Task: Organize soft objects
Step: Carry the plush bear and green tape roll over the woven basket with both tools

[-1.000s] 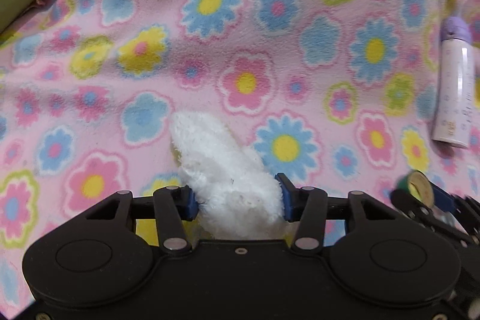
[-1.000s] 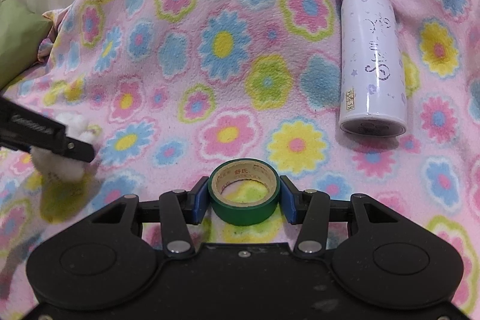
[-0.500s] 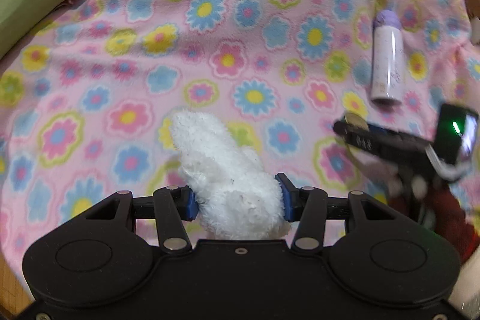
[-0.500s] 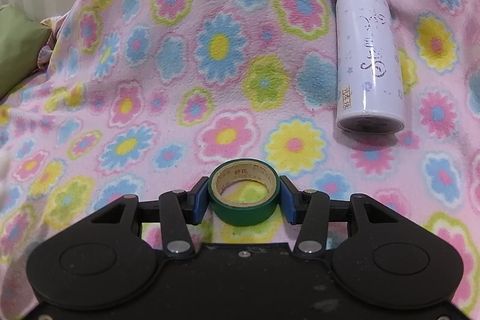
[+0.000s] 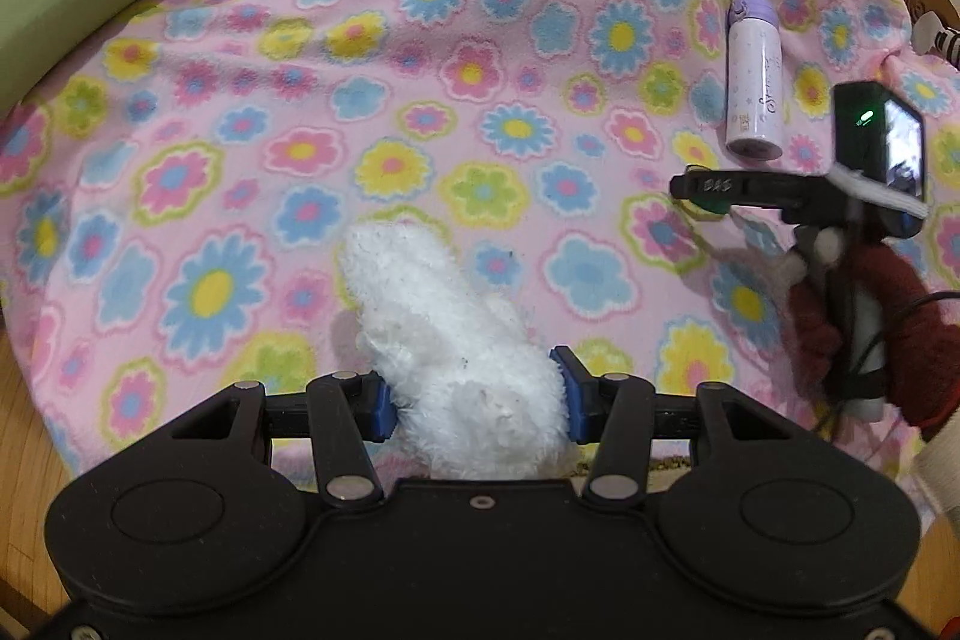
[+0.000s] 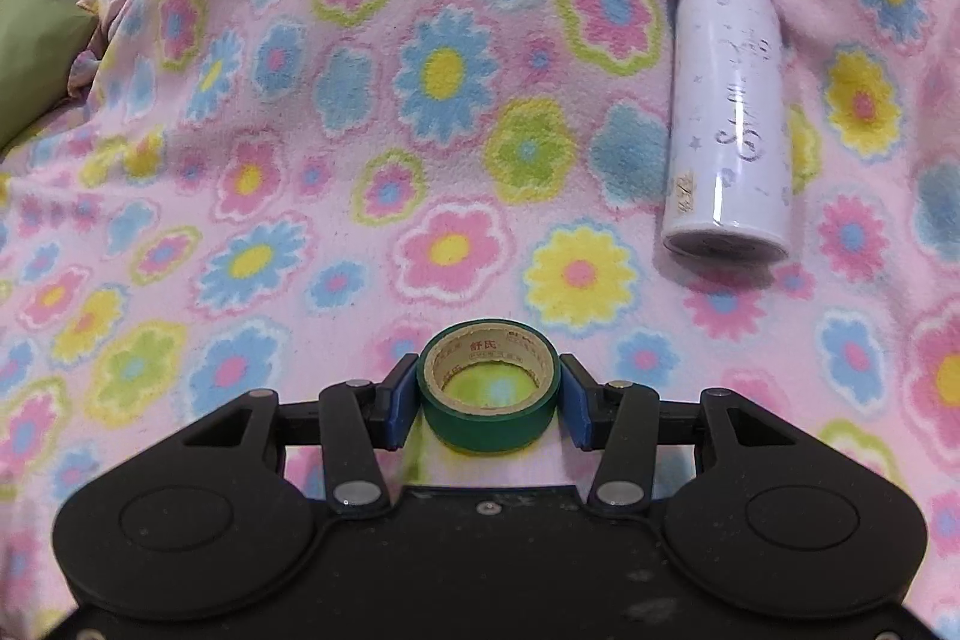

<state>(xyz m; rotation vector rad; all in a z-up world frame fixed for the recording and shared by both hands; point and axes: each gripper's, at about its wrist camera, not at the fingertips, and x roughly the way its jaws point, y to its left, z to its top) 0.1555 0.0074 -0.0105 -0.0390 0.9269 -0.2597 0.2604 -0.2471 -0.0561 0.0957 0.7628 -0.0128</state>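
The left gripper [image 5: 474,403], clamped on the white plush [image 5: 450,340], has been drawn back from the blanket [image 5: 420,100] (sorting begun); the right gripper [image 6: 489,403] holds the green tape roll [image 6: 489,394].

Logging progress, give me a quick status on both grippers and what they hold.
Left gripper shut on white plush, lifted over blanket. Right gripper shut on green tape. Bottle lies right, clear of both.

Each claw [image 5: 477,403] is matte black with blue pads [image 5: 380,407] and silver screws; the right claw [image 6: 489,400] looks identical, gripped by a dark red glove [image 5: 894,334].
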